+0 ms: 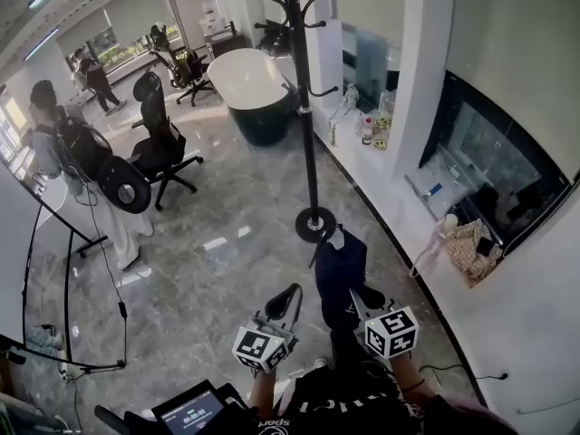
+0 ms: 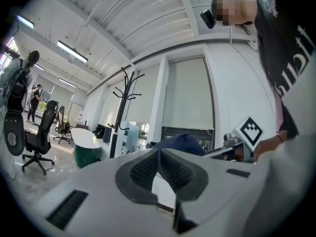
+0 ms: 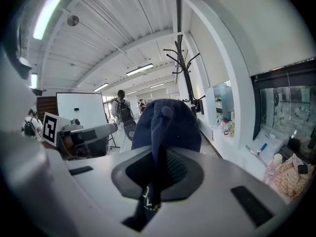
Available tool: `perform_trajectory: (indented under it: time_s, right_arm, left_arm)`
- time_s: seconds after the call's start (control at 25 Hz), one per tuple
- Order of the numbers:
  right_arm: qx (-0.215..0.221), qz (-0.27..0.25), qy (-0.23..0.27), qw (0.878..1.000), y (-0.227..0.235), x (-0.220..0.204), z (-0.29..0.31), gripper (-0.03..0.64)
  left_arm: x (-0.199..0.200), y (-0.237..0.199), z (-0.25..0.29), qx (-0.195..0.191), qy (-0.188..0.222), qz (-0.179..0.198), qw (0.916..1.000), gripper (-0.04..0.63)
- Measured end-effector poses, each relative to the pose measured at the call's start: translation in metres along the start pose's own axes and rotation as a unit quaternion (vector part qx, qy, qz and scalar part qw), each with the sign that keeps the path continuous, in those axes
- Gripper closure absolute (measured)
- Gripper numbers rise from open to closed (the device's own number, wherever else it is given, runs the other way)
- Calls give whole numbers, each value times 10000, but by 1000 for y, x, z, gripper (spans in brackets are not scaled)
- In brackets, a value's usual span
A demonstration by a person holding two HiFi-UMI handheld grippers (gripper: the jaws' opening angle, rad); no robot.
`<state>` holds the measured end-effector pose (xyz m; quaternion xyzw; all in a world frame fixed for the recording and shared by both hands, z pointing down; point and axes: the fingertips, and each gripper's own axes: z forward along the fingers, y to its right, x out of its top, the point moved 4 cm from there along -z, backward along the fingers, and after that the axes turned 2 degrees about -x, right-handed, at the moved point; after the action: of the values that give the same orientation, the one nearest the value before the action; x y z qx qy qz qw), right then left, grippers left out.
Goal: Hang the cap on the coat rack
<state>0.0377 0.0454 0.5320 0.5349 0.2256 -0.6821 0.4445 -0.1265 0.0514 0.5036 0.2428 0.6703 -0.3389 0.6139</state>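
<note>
A dark navy cap (image 1: 339, 270) hangs from my right gripper (image 1: 356, 292), which is shut on its fabric. In the right gripper view the cap (image 3: 168, 125) bulges up just beyond the pads, and a strip of it runs down between them at my right gripper (image 3: 159, 171). The black coat rack (image 1: 307, 107) stands straight ahead, its round base (image 1: 314, 224) just past the cap; its hooks show in the right gripper view (image 3: 183, 65). My left gripper (image 1: 291, 295) is beside the cap, to its left, shut with nothing in it (image 2: 158, 168). From there the cap (image 2: 183, 143) shows over the jaws.
A black office chair (image 1: 159, 143) and a white-and-green tub (image 1: 254, 89) stand on the marble floor left of the rack. A person with a backpack (image 1: 77, 152) stands far left. The white sill (image 1: 399, 198) on the right carries bottles (image 1: 370, 130) and a checked bag (image 1: 471, 248).
</note>
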Motion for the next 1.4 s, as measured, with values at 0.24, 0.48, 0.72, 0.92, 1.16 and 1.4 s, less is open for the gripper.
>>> perform_trajectory:
  time_s: [0.24, 0.48, 0.72, 0.92, 1.16, 1.4]
  right_arm:
    - [78, 14, 23, 10000, 21, 17, 32, 589]
    - [149, -72, 157, 9997, 66, 56, 85, 589]
    - [186, -146, 323, 9992, 125, 97, 132, 589]
    - [230, -104, 441, 9987, 170, 120, 163, 589]
    - [315, -114, 410, 9986, 207, 133, 191, 591]
    - [399, -129, 528, 9977, 220, 149, 207, 592]
  left_arm:
    - [6, -26, 31, 40, 6, -6, 10000, 589]
    - [19, -63, 88, 94, 82, 29, 9999, 589]
    - [32, -98, 157, 156, 178, 110, 9997, 589]
    - [35, -117, 205, 235, 134, 191, 9995, 589]
    - [35, -126, 241, 321, 76, 240, 9992, 589]
    - [20, -139, 256, 366, -174, 125, 9991, 589]
